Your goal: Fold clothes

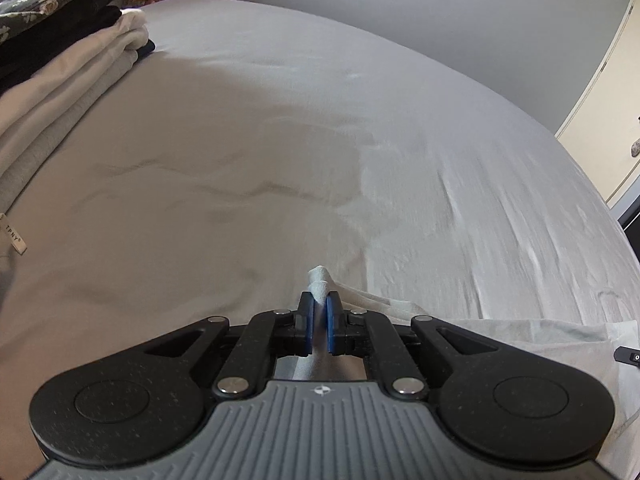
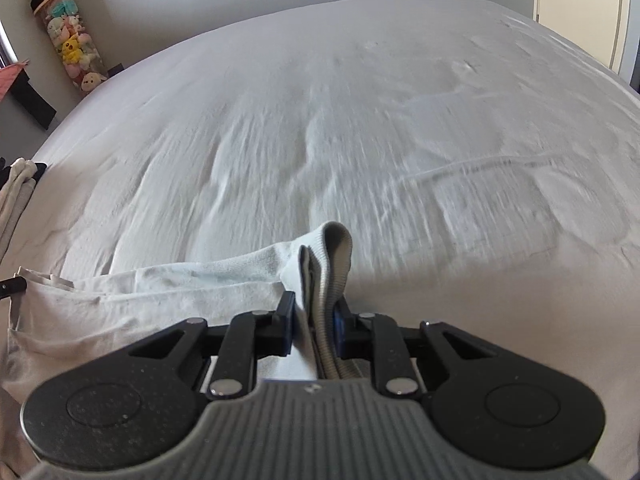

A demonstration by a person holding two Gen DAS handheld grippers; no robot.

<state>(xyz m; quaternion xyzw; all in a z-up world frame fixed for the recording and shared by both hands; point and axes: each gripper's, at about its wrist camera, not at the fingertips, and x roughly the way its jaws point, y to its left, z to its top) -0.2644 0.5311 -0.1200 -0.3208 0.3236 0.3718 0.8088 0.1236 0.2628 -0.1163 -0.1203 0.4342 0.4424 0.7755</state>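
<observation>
A white garment [image 1: 520, 336] hangs stretched between my two grippers above the grey bed sheet [image 1: 320, 140]. My left gripper [image 1: 319, 306] is shut on a small bunched corner of it that pokes out past the blue pads. In the right wrist view the white garment [image 2: 160, 292] runs off to the left, and my right gripper [image 2: 314, 312] is shut on its ribbed hem, which folds over the fingertips. The bulk of the garment below both grippers is hidden.
A stack of folded clothes [image 1: 60, 60], white, black and floral, lies on the bed at the left. Plush toys [image 2: 68, 40] stand in the far corner beside the bed. A cream wardrobe [image 1: 604, 92] is at the right. The sheet [image 2: 360, 120] is wrinkled.
</observation>
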